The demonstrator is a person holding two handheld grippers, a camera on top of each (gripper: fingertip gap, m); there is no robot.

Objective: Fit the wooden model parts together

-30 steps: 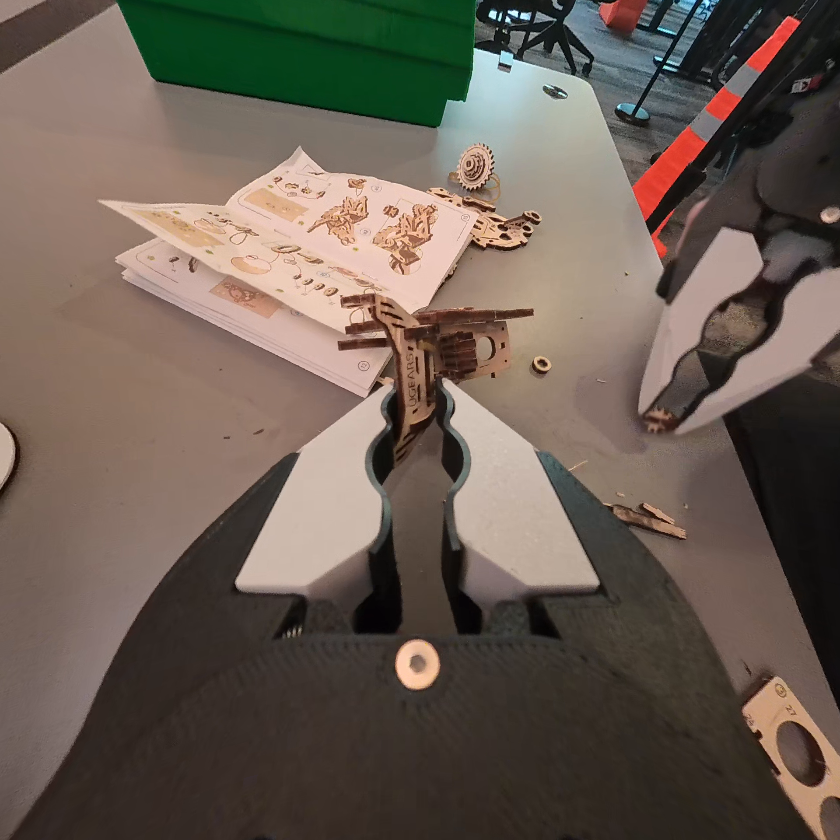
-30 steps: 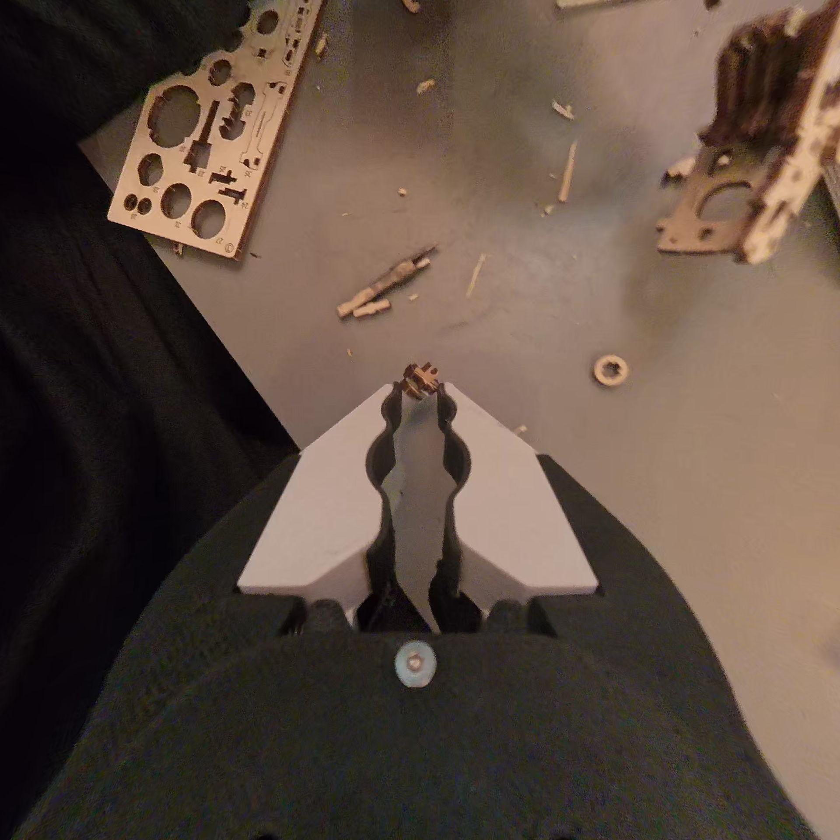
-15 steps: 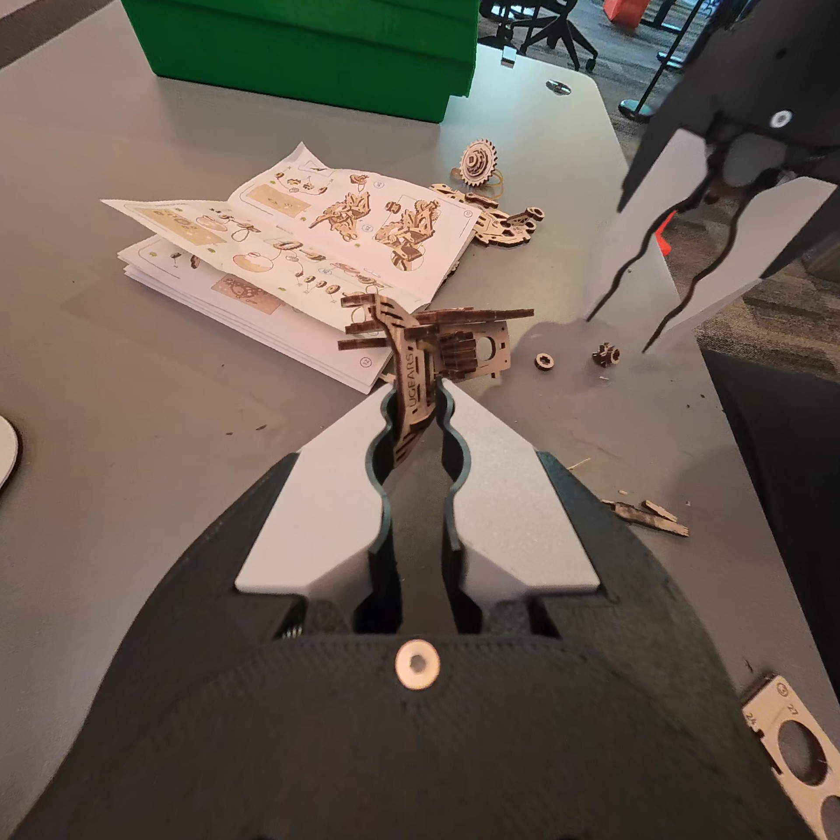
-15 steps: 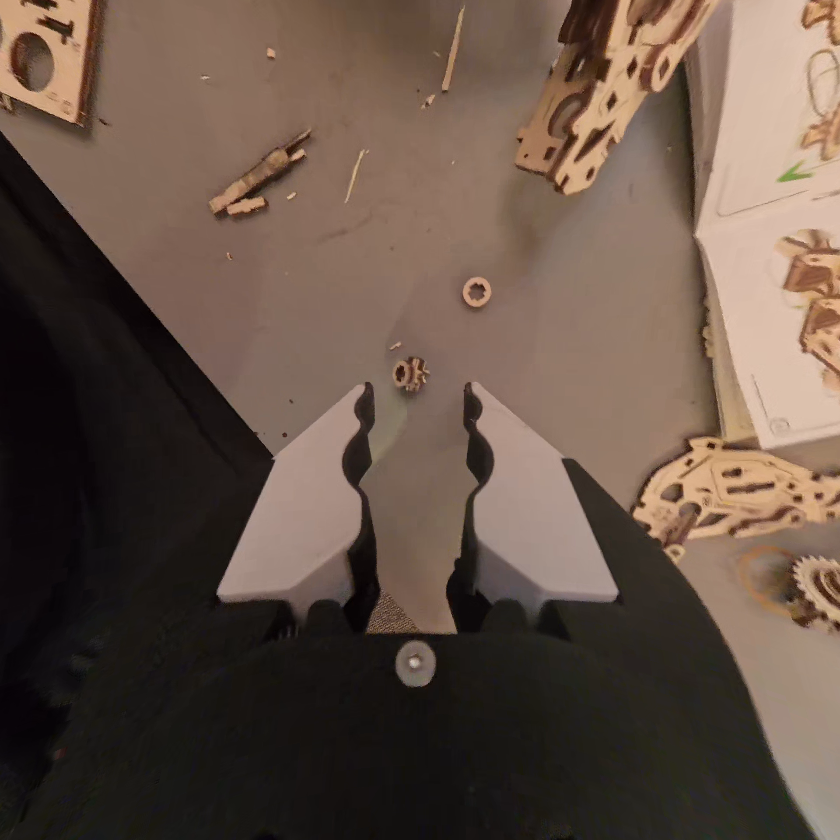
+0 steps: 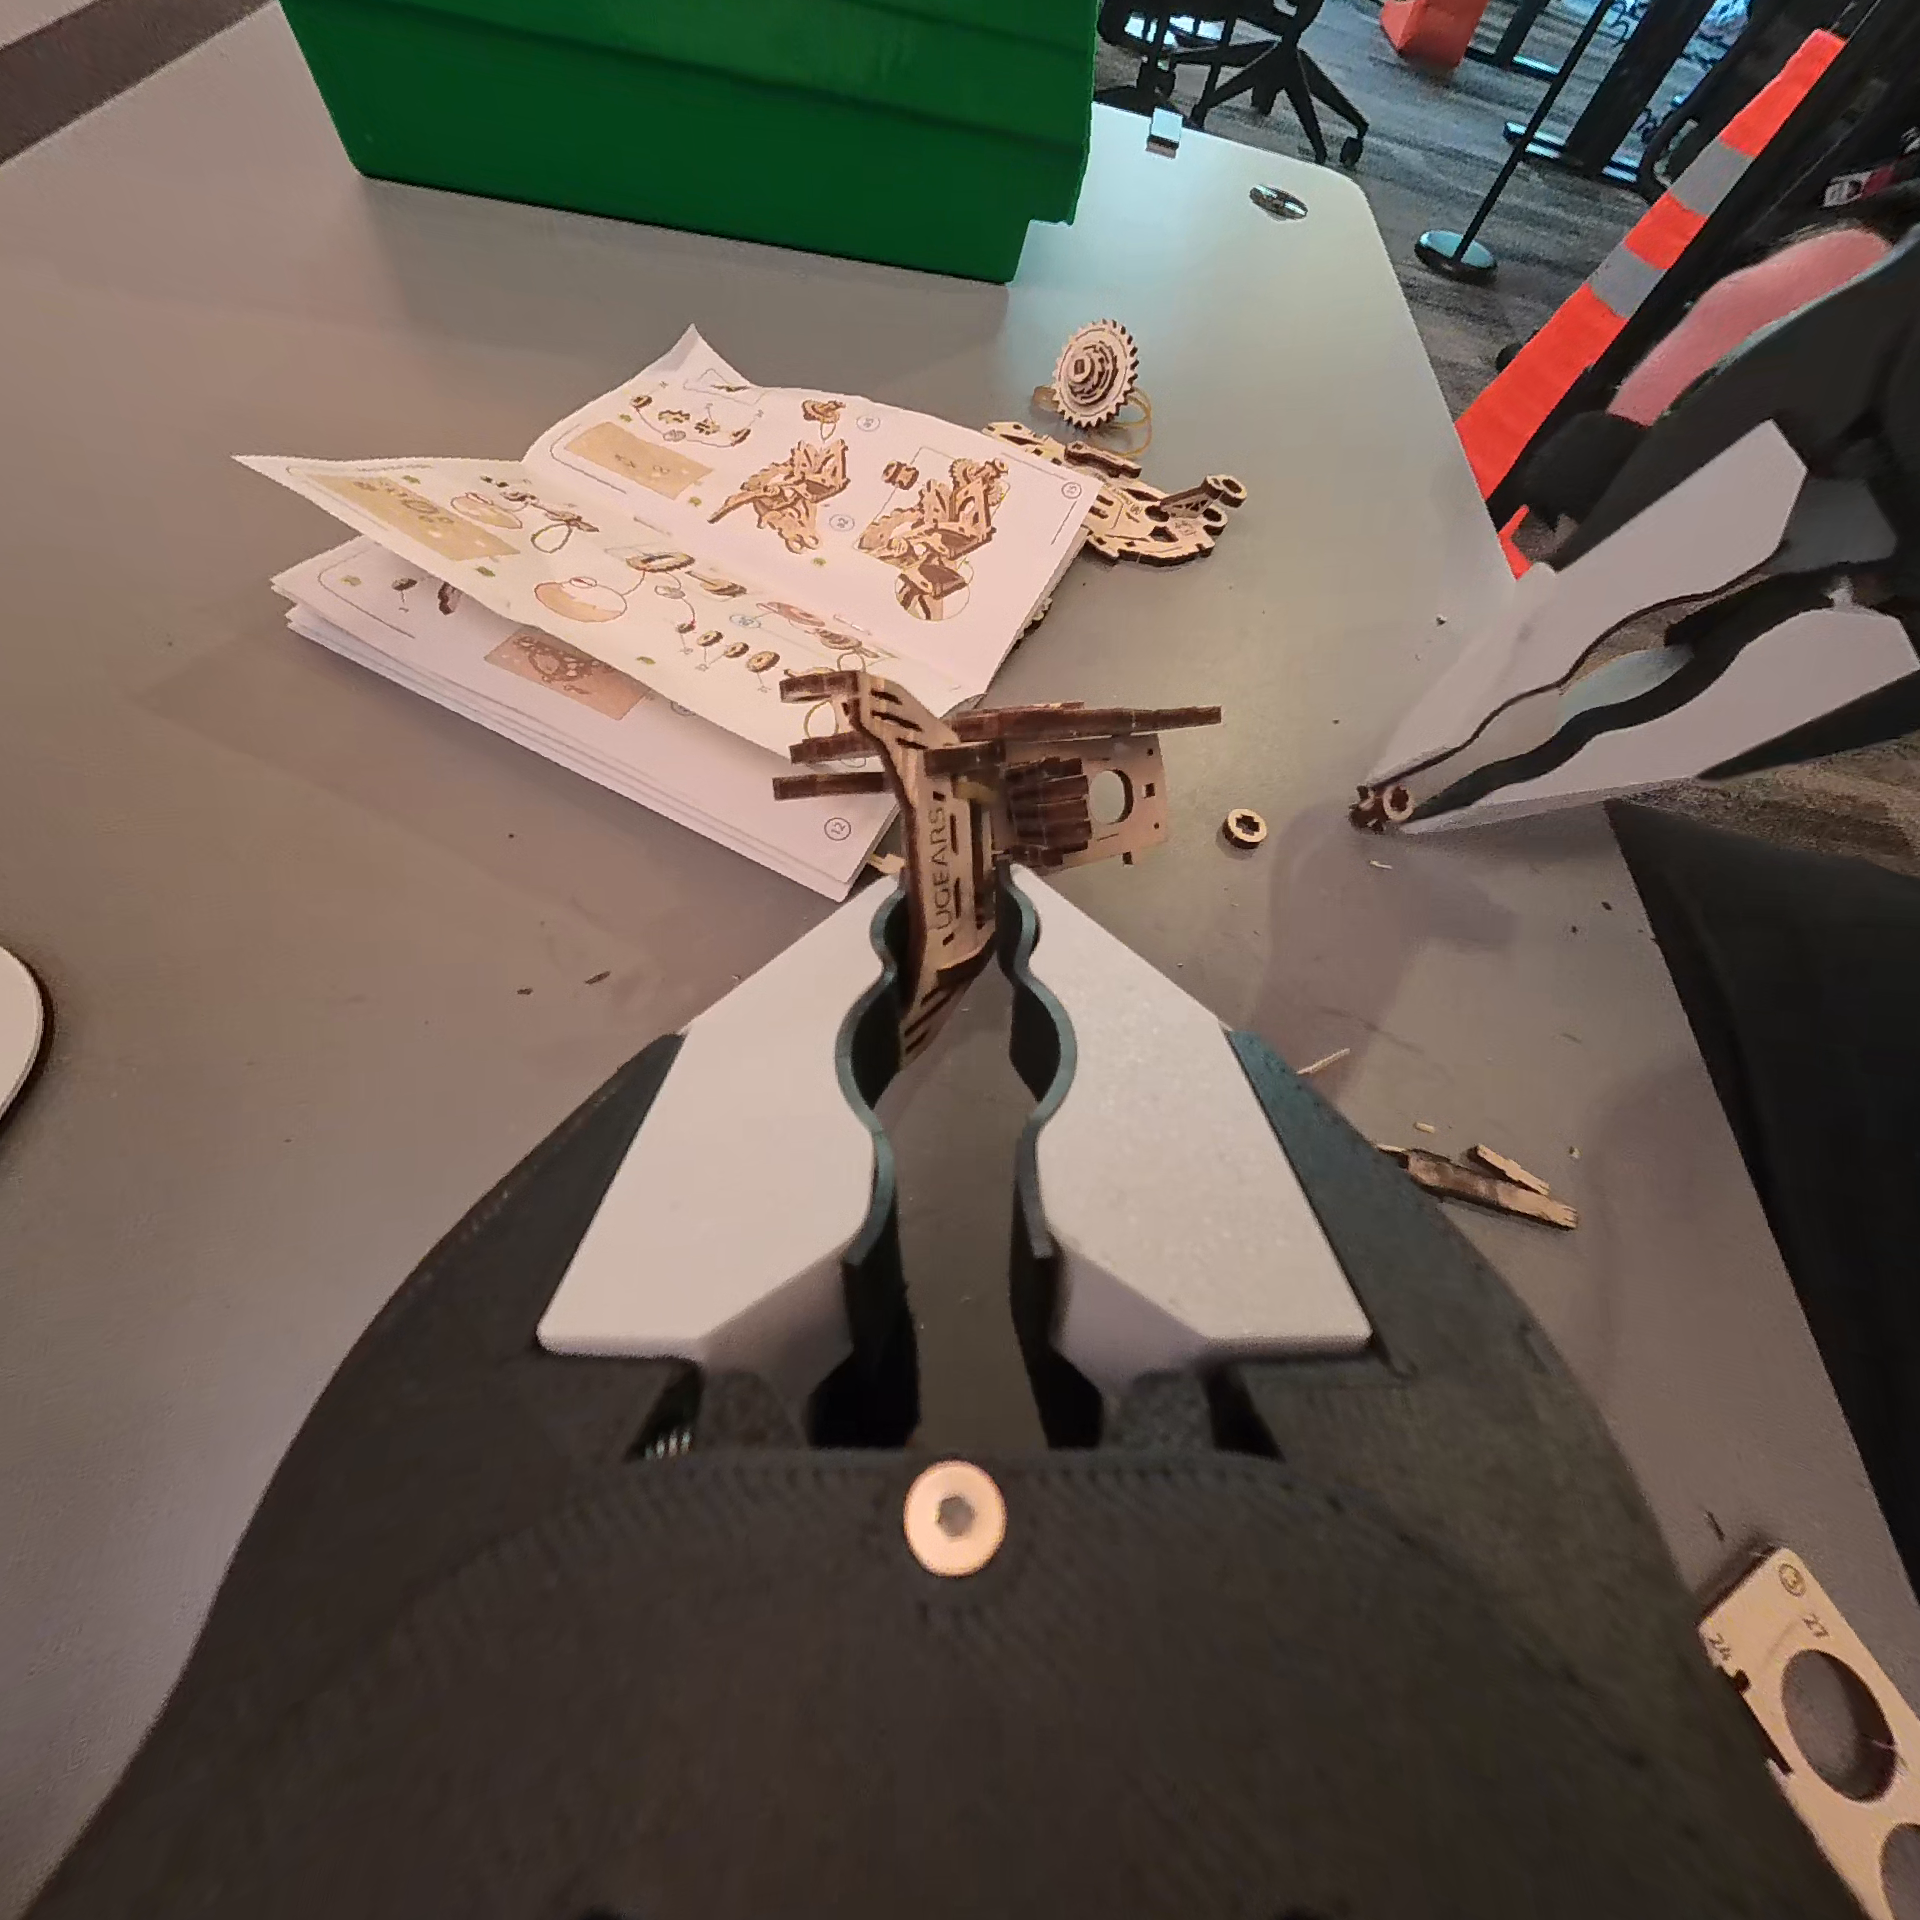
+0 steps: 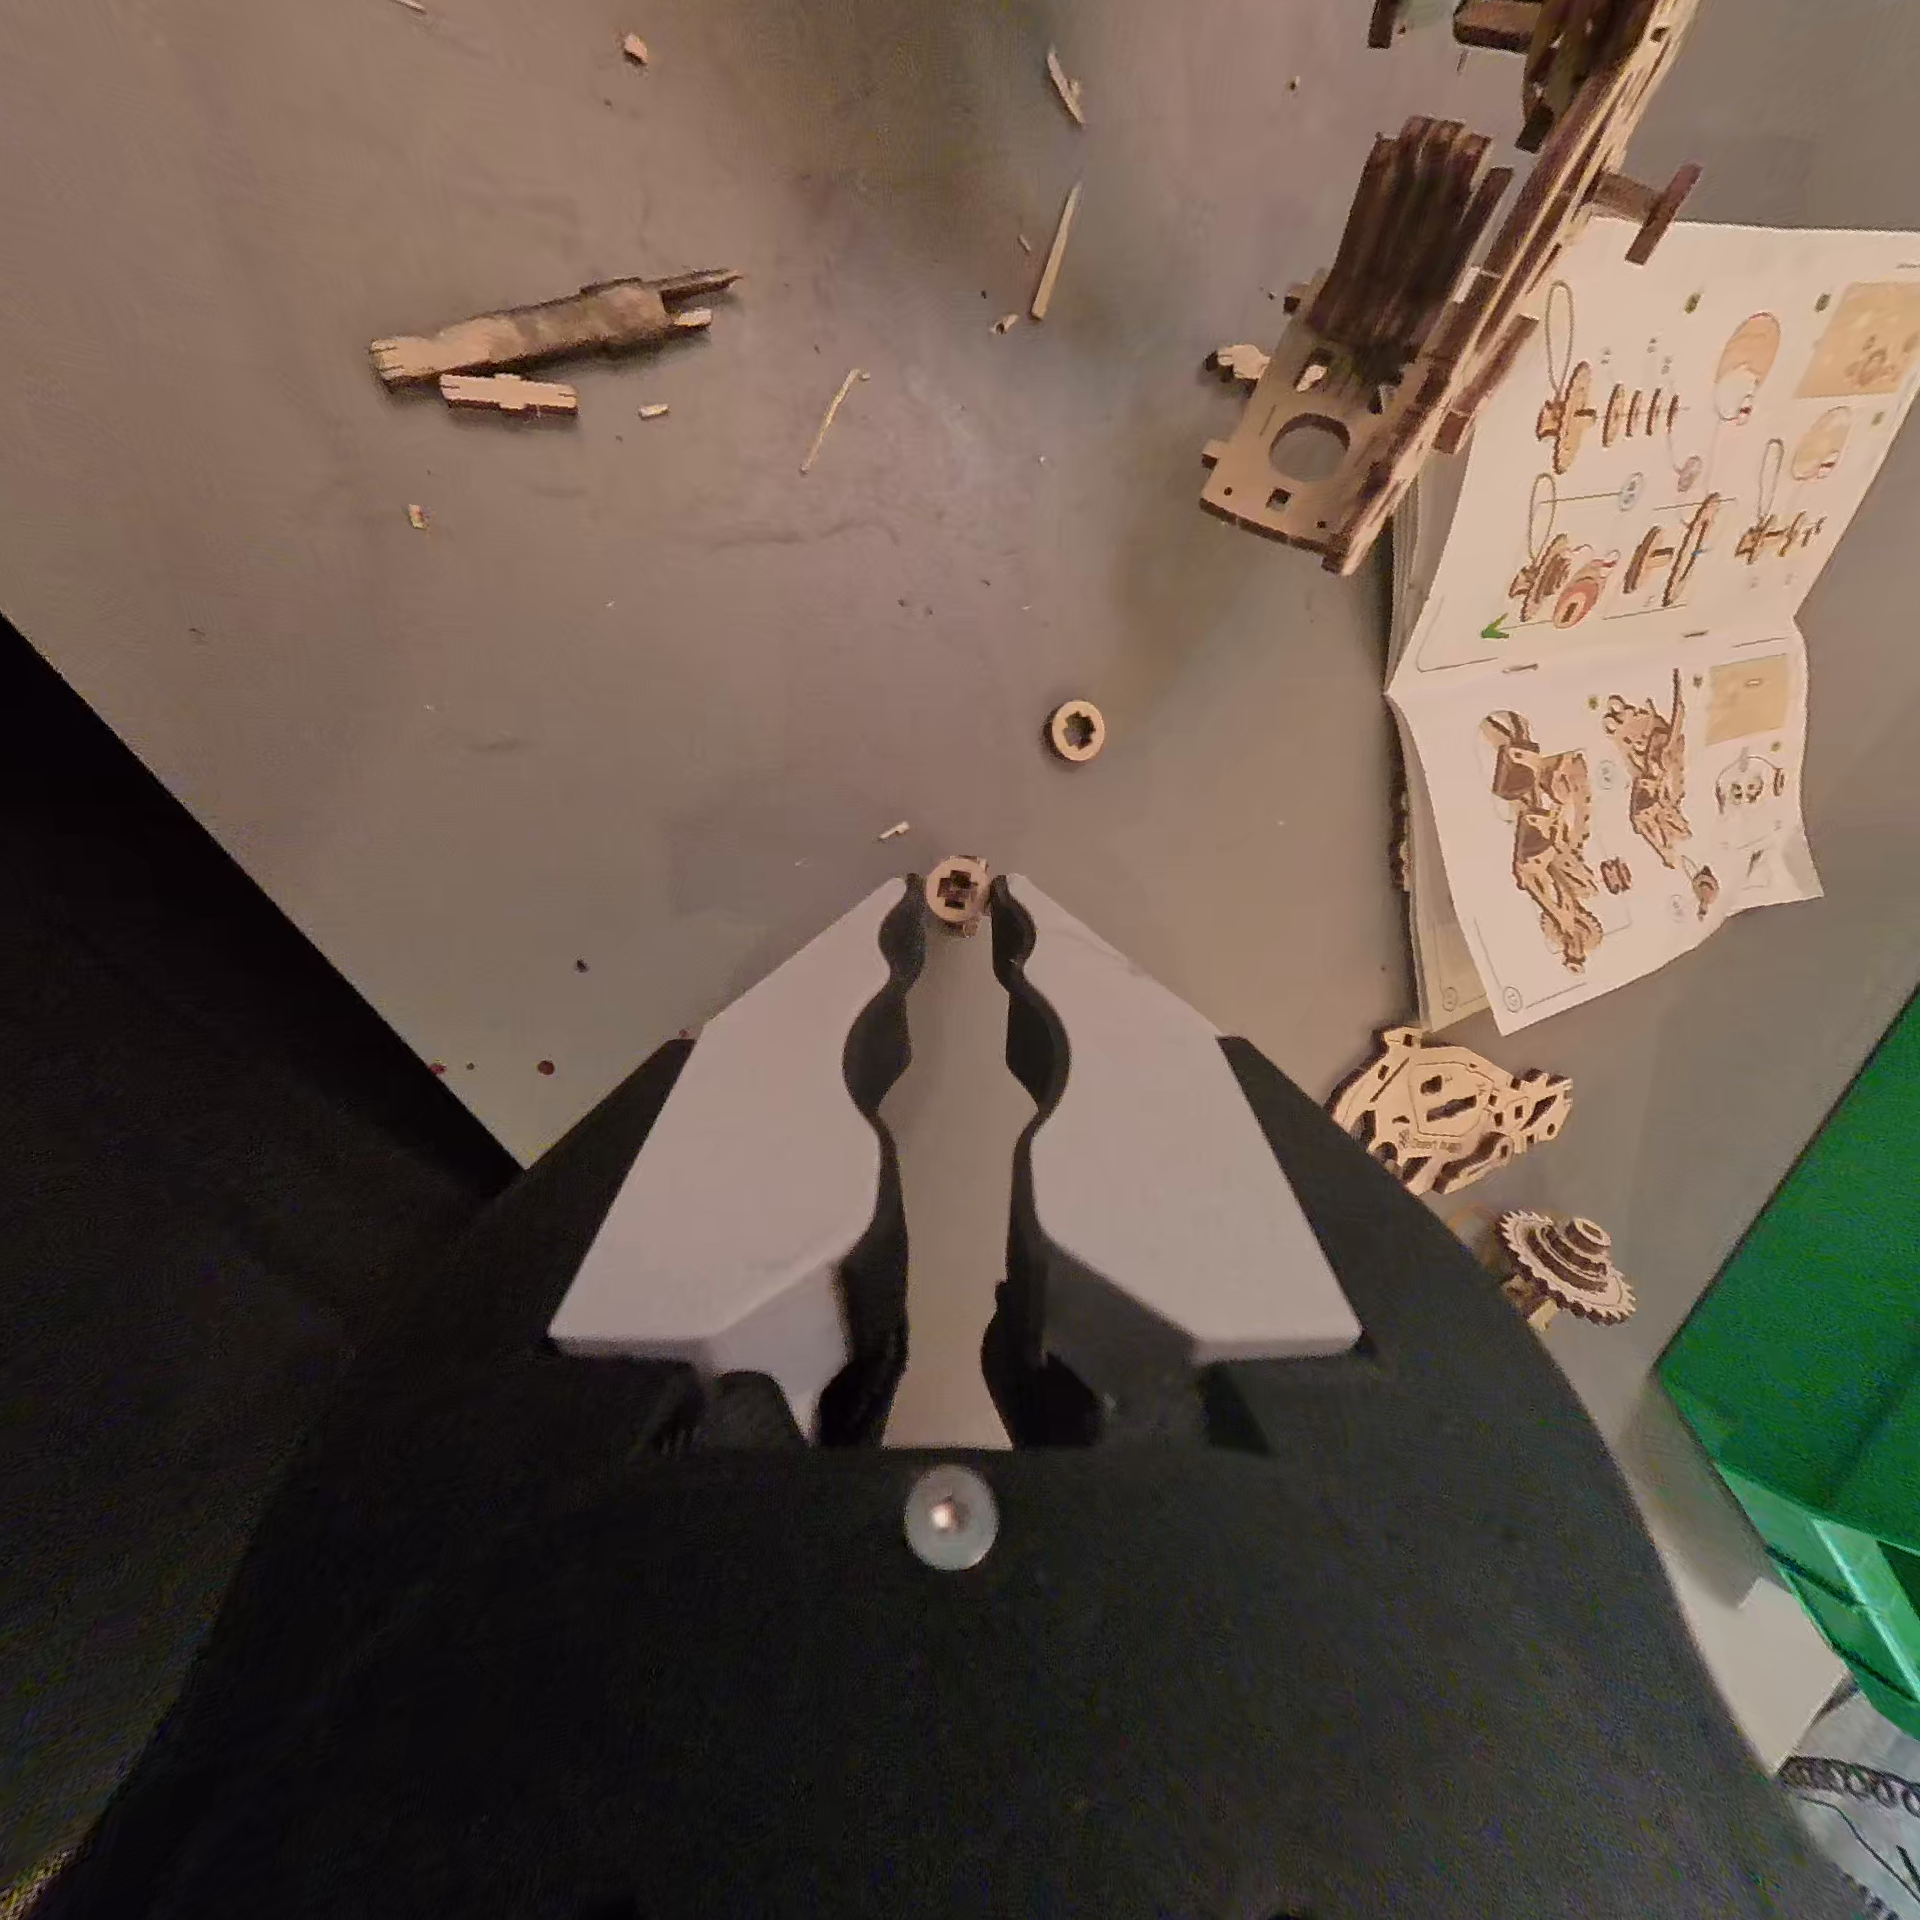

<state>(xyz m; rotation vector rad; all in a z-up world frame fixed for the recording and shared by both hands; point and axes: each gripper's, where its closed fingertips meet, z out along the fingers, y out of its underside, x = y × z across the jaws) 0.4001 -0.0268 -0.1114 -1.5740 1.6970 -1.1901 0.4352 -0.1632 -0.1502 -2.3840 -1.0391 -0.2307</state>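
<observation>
My left gripper [image 5: 948, 894] is shut on the wooden model assembly [image 5: 997, 779] and holds it upright above the grey table [image 5: 312, 883]. The assembly also shows in the right wrist view [image 6: 1382, 374] at the upper right. My right gripper [image 6: 958, 894] is shut on a small round wooden gear piece [image 6: 956, 891] at its fingertips, low over the table. In the left wrist view the right gripper [image 5: 1387, 808] is at the right with the piece [image 5: 1380, 806] at its tips. A loose wooden ring [image 6: 1073, 730] lies on the table between the gripper and the assembly; it also shows in the left wrist view [image 5: 1245, 828].
An open instruction booklet [image 5: 665, 582] lies behind the assembly. More wooden parts [image 5: 1153, 520] and a gear wheel [image 5: 1093, 374] lie beyond it. A green box [image 5: 707, 114] stands at the back. Wood scraps [image 6: 551, 332] and a punched sheet [image 5: 1829, 1704] lie near the table's edge. The left gripper's tips are roughly 15 cm from the right gripper's.
My right gripper set the small gear piece down and opened half a second ago; now it has come down and shut on it again. The left gripper has held still.
</observation>
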